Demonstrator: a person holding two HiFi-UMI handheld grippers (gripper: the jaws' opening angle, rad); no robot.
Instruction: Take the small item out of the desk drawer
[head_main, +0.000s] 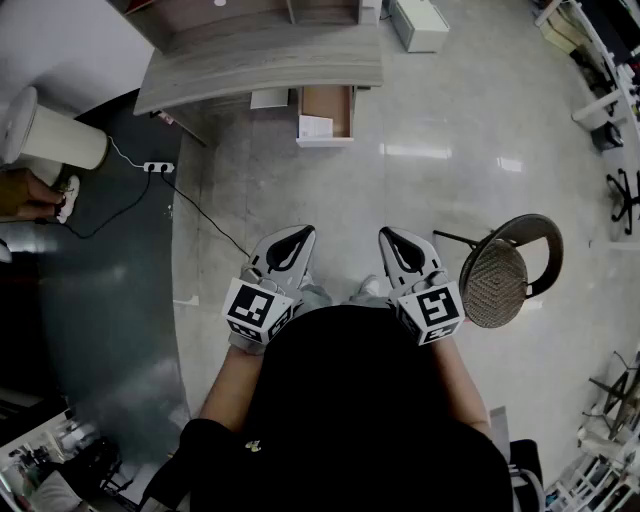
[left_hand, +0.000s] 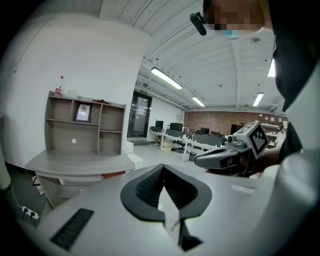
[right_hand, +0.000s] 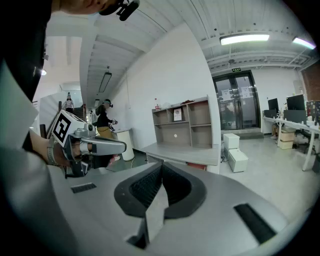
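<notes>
A wide stretch of pale floor (head_main: 420, 190) lies open between the person and the grey desk (head_main: 260, 65) far ahead. A round chair (head_main: 500, 275) stands just right. The desk drawer (head_main: 340, 105) is pulled out, with a small white item (head_main: 316, 127) inside. The left gripper (head_main: 297, 237) and right gripper (head_main: 392, 238) are both closed and empty, near the body.

- The right gripper (right_hand: 161, 169) fills the foreground, its dark jaws pressed together with nothing between them.
- At left, a hand (right_hand: 42, 150) holds the left gripper (right_hand: 120, 146), its marker cube (right_hand: 62, 127) uppermost.
- Beyond stand a grey desk (right_hand: 185, 154) carrying a shelf unit (right_hand: 182, 122), white boxes (right_hand: 235, 150) on the floor and glass doors (right_hand: 240, 102).
</notes>
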